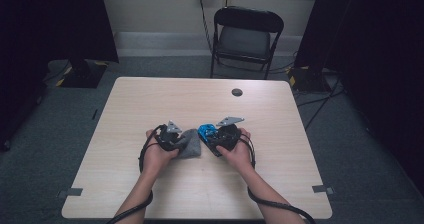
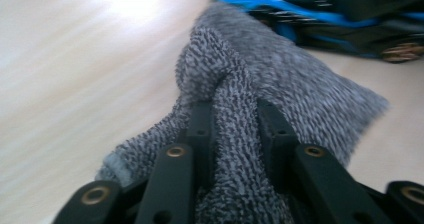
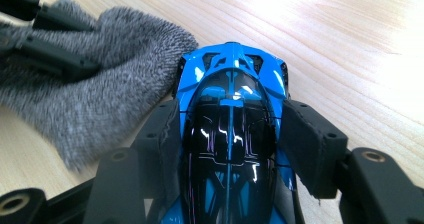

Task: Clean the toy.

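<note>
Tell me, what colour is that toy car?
Bright blue toy car with a glossy black top; the right gripper view shows it best.

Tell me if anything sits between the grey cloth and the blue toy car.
Nothing visible does. The left gripper is shut on a bunched fold of the grey cloth, and the right gripper clamps the blue toy car by its sides. The cloth's edge lies right beside the car's nose on the table.

black two-jaw grippers (image 1: 176, 140), brass screws, grey three-cornered plates, black trailing cables

High view overhead, facing forward; tongs views close, sharing grey cloth (image 2: 280, 79) and blue car (image 3: 232, 114).
</note>
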Action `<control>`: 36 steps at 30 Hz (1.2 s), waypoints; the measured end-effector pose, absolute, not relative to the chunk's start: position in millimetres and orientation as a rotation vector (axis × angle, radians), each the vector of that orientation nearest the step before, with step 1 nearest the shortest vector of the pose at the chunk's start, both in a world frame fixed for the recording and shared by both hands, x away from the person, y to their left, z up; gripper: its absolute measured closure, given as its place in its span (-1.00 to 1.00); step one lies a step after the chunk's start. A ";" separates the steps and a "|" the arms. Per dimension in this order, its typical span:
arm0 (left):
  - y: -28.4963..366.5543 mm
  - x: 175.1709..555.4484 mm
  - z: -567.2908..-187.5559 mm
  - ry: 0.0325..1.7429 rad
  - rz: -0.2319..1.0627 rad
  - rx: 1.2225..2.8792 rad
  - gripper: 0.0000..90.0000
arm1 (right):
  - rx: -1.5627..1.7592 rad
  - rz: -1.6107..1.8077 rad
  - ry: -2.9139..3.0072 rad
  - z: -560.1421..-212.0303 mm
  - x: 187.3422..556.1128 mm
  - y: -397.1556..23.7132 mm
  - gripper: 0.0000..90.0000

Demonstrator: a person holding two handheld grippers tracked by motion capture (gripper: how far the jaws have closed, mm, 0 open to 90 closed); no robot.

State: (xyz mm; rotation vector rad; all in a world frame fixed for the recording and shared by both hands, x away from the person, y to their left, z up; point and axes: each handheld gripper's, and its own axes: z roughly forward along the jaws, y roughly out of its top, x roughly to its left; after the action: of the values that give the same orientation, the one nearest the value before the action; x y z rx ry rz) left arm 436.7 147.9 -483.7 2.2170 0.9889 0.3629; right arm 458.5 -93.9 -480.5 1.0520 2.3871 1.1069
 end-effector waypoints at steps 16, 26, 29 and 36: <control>120.4 411.0 -477.6 0.871 0.168 2.255 0.66 | 1.053 1.102 2.391 -480.0 459.2 -93.4 -0.07; 111.2 398.8 -476.0 0.794 0.150 2.286 0.66 | 1.059 1.101 2.392 -479.8 459.9 -92.5 -0.07; 109.1 393.8 -476.1 0.774 0.136 2.284 0.66 | 1.055 1.104 2.390 -480.1 459.9 -92.7 -0.07; 103.8 381.1 -477.5 0.731 0.111 2.268 0.65 | 1.058 1.097 2.393 -479.5 460.1 -92.2 -0.07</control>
State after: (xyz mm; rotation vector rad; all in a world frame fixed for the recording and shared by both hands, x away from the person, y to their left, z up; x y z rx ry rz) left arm 381.1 103.8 -477.5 2.2679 0.7308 0.1108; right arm 460.1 -92.2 -479.5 1.0585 2.3931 1.0968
